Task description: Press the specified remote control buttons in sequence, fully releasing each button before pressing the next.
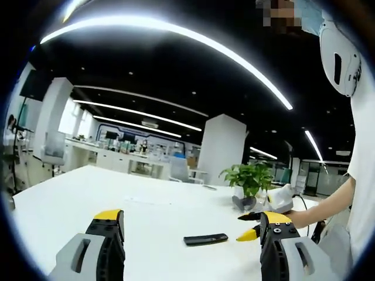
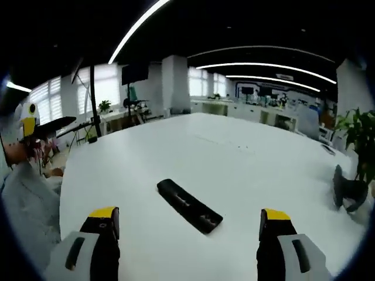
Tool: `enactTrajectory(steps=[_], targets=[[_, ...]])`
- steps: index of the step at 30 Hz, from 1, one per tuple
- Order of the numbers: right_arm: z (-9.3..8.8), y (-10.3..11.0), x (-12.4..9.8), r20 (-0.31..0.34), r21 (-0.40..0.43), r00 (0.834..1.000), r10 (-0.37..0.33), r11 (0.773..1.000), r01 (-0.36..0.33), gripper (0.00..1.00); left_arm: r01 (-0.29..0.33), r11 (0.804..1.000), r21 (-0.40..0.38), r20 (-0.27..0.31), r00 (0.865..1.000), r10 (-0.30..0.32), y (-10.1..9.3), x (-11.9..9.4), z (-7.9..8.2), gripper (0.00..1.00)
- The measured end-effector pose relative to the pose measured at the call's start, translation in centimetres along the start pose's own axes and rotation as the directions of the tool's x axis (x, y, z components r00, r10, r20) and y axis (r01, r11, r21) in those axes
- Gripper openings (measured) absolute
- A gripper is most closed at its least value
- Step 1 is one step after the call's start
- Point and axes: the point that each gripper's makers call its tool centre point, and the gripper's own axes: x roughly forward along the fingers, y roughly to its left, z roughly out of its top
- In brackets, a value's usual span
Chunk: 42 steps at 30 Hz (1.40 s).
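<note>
Your right claw hangs wide over the remote, which lies flat on the white surface, likely lining up a first press. Your left claw is wide too, farther back. The remote's buttons are too small to make out, and the plant is cut off.

We see our right gripper, jaws wide apart, above the white desk; the black remote lies between them, slightly farther off, a plant far right.
</note>
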Motion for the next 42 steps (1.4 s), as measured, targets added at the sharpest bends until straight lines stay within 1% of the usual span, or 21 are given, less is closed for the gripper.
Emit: enactTrajectory(steps=[2, 3, 4, 5, 6, 8, 12, 15, 18, 19, 21, 23, 25, 27, 28, 33, 34, 36, 39, 42], targets=[[0.4, 0.1, -1.1, 0.019, 0.029, 1.0, -0.02, 0.999, 0.019, 0.99, -0.001, 1.0, 0.002, -0.001, 1.0, 0.001, 0.0, 0.0, 0.0, 0.99], [1.0, 0.4, -1.9, 0.048, 0.042, 0.998, -0.032, 0.999, 0.03, 0.99, -0.002, 1.0, 0.003, -0.001, 1.0, 0.002, 0.0, 0.0, 0.0, 0.99], [1.2, 0.6, -2.8, 0.055, 0.063, 0.998, -0.043, 0.997, 0.039, 0.99, -0.003, 1.0, 0.003, 0.0, 1.0, 0.003, 0.0, 0.0, 0.0, 0.99], [1.6, 0.5, -3.4, 0.079, 0.073, 0.995, -0.067, 0.995, 0.061, 0.99, -0.004, 1.0, 0.004, 0.001, 1.0, 0.004, 0.0, -0.1, 0.0, 0.99], [1.9, 1.0, -4.3, 0.087, 0.084, 0.994, -0.068, 0.995, 0.061, 0.99, -0.005, 1.0, 0.005, 0.001, 1.0, 0.005, 0.0, -0.1, 0.0, 0.99], [2.5, 1.4, -5.7, 0.123, 0.094, 0.988, -0.096, 0.992, 0.085, 0.99, -0.009, 1.0, 0.006, 0.004, 1.0, 0.009, 0.1, -0.1, 0.1, 0.99], [2.9, 1.7, -7.7, 0.151, 0.105, 0.979, -0.134, 0.987, 0.119, 0.99, -0.015, 1.0, 0.008, 0.004, 1.0, 0.015, 0.2, -0.2, 0.1, 0.99], [3.7, 2.0, -9.9, 0.199, 0.124, 0.962, -0.187, 0.978, 0.165, 0.99, -0.015, 1.0, 0.012, 0.008, 1.0, 0.014, 0.2, -0.3, 0.2, 0.99], [4.2, 2.2, -11.7, 0.224, 0.141, 0.949, -0.224, 0.97, 0.196, 0.99, -0.011, 1.0, 0.016, 0.006, 1.0, 0.011, 0.1, -0.3, 0.2, 0.99], [4.5, 2.1, -12.5, 0.238, 0.142, 0.94, -0.244, 0.966, 0.215, 0.99, -0.009, 1.0, 0.016, 0.008, 1.0, 0.009, 0.0, -0.3, 0.2, 0.99], [4.8, 2.2, -13.6, 0.255, 0.149, 0.93, -0.267, 0.961, 0.235, 0.99, -0.009, 1.0, 0.015, 0.012, 1.0, 0.008, 0.0, -0.4, 0.4, 0.99], [5.1, 2.0, -14.8, 0.276, 0.162, 0.912, -0.304, 0.95, 0.267, 0.99, -0.012, 1.0, 0.015, 0.018, 1.0, 0.012, 0.0, -0.5, 0.5, 0.99], [5.3, 2.0, -15.8, 0.292, 0.181, 0.898, -0.328, 0.941, 0.285, 0.99, -0.013, 1.0, 0.015, 0.019, 1.0, 0.013, 0.0, -0.6, 0.5, 0.99], [5.5, 2.2, -16.4, 0.306, 0.194, 0.891, -0.335, 0.939, 0.286, 0.99, -0.014, 1.0, 0.018, 0.02, 1.0, 0.013, -0.1, -0.7, 0.4, 0.99], [5.5, 2.1, -16.8, 0.312, 0.197, 0.885, -0.344, 0.935, 0.294, 0.99, -0.011, 1.0, 0.022, 0.022, 1.0, 0.011, -0.1, -0.7, 0.5, 0.99], [5.7, 2.5, -18.5, 0.339, 0.2, 0.865, -0.37, 0.927, 0.318, 0.99, 0.001, 0.997, 0.075, 0.022, 1.0, -0.003, -0.7, -0.8, 0.6, 0.99], [5.8, 2.5, -18.9, 0.353, 0.207, 0.856, -0.378, 0.924, 0.322, 0.99, 0.002, 0.996, 0.085, 0.027, 1.0, -0.005, -0.9, -0.9, 0.8, 0.99], [5.8, 2.6, -19.5, 0.366, 0.221, 0.847, -0.386, 0.92, 0.324, 0.99, 0.002, 0.997, 0.081, 0.038, 0.999, -0.006, -0.9, -1.0, 1.0, 0.99], [5.9, 2.7, -20.0, 0.376, 0.233, 0.836, -0.398, 0.915, 0.331, 0.99, -0.006, 0.998, 0.067, 0.043, 0.999, 0.003, -0.7, -1.3, 1.1, 0.99], [6.0, 3.0, -20.2, 0.384, 0.23, 0.834, -0.397, 0.915, 0.331, 0.99, -0.017, 0.998, 0.064, 0.052, 0.999, 0.014, -0.6, -1.9, 1.4, 0.99]])
